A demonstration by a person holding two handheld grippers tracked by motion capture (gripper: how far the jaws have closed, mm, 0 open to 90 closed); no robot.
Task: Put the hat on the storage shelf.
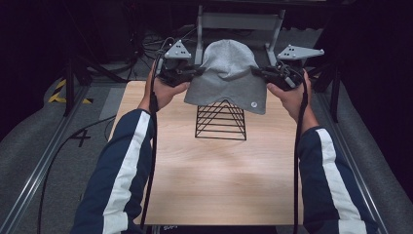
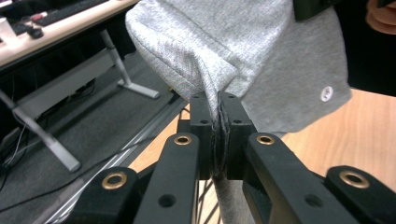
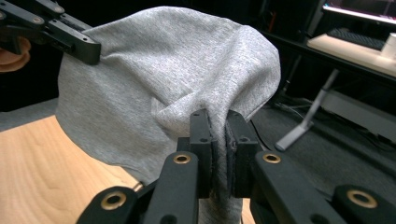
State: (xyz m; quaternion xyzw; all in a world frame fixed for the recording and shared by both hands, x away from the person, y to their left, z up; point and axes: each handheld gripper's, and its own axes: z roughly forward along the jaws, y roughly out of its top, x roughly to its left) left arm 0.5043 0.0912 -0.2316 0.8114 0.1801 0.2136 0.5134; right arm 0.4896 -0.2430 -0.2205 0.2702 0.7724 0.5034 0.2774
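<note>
A grey knit beanie point(image 1: 228, 73) hangs over the top of a black wire pyramid stand point(image 1: 221, 122) at the far middle of the wooden table point(image 1: 214, 180). My left gripper point(image 1: 197, 72) is shut on the beanie's left edge. My right gripper point(image 1: 257, 72) is shut on its right edge. In the left gripper view the grey fabric point(image 2: 261, 60) is pinched between the jaws of my left gripper point(image 2: 218, 100), and a small round white badge point(image 2: 327, 93) shows on it. In the right gripper view the cloth point(image 3: 173, 79) bunches into my right gripper point(image 3: 218, 119), with the left gripper point(image 3: 88, 49) gripping the far side.
Beyond the table's far edge stands a grey metal frame point(image 1: 238, 22) with cables on the floor. A metal rail point(image 1: 44, 161) runs along the left side. A desk with a keyboard point(image 2: 65, 9) sits in the background of the left gripper view.
</note>
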